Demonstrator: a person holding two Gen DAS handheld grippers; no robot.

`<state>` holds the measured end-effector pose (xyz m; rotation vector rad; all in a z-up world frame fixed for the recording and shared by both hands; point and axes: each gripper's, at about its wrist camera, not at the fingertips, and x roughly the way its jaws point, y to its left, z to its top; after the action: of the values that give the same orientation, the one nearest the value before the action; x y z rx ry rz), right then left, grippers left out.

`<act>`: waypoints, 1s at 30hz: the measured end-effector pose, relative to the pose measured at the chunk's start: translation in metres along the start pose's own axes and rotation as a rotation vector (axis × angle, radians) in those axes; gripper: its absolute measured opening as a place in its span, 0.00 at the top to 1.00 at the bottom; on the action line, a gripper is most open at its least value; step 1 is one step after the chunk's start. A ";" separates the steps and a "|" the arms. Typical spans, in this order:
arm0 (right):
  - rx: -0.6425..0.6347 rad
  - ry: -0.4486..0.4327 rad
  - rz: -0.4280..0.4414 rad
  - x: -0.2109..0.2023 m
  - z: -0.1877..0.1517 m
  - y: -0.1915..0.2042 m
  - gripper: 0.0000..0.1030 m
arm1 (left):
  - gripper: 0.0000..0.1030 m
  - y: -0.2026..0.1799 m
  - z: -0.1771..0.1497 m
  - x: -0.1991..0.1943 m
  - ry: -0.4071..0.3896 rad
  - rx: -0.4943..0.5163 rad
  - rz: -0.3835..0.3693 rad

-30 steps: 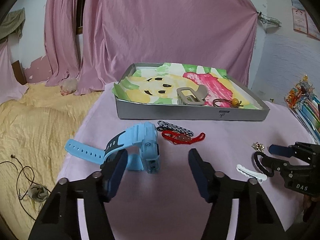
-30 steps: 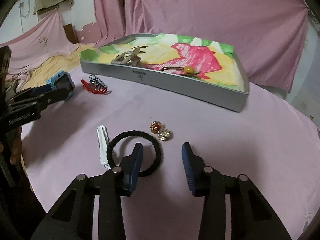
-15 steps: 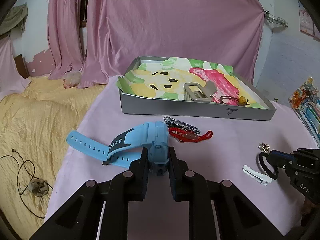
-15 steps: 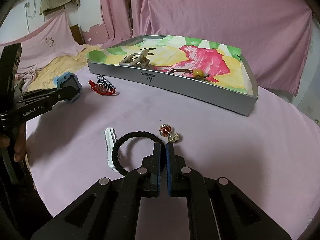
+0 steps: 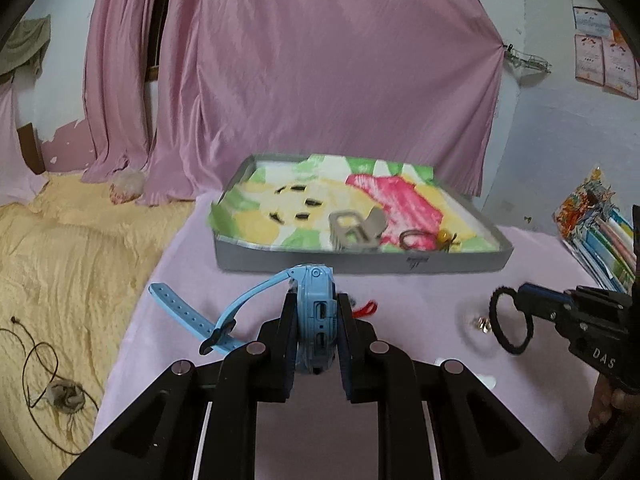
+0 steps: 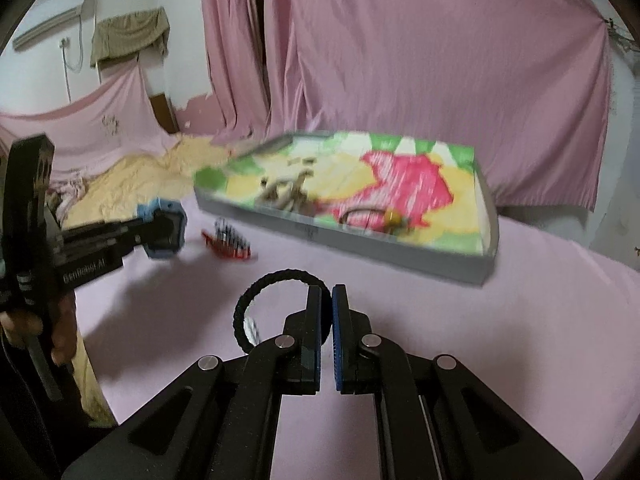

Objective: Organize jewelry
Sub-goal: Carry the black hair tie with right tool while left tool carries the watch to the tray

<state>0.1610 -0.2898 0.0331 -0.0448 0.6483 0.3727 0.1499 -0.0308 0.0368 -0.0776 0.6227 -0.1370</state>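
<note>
Your left gripper was clamped on the blue watch, fingers squeezing the case from both sides, the strap trailing down and to the left toward the table's near-left edge. Your right gripper was pinched nearly shut on the black hair tie, the loop hanging off to the left of the fingers, clear of the pink tablecloth as far as I could judge.

The tray lay straight ahead of both tools, its long side running left to right across your path, its near wall facing you. The watch hand looked the nearer of the two, just short of that wall. Inside, the grey hair clip and the brown bead band sat toward the near middle, so the yellow left part and the far half looked open for a drop.

The thing to mind was the near wall: that dangling strap would have had to clear it. The red and black bracelets lay on the cloth between the two grippers, with the small gold earrings just under the hair tie, blurred.
</note>
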 end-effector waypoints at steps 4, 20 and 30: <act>0.031 -0.054 -0.011 0.004 0.017 -0.009 0.95 | 0.84 -0.001 0.014 0.008 -0.018 -0.004 -0.024; 0.140 -0.049 -0.071 0.072 0.062 -0.033 0.95 | 0.84 -0.005 0.075 0.064 -0.008 0.013 -0.046; 0.112 0.027 -0.109 0.102 0.063 -0.033 0.95 | 0.84 0.004 0.070 0.103 0.097 -0.033 -0.048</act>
<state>0.2842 -0.2777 0.0201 0.0212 0.6891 0.2306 0.2742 -0.0403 0.0334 -0.1183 0.7202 -0.1781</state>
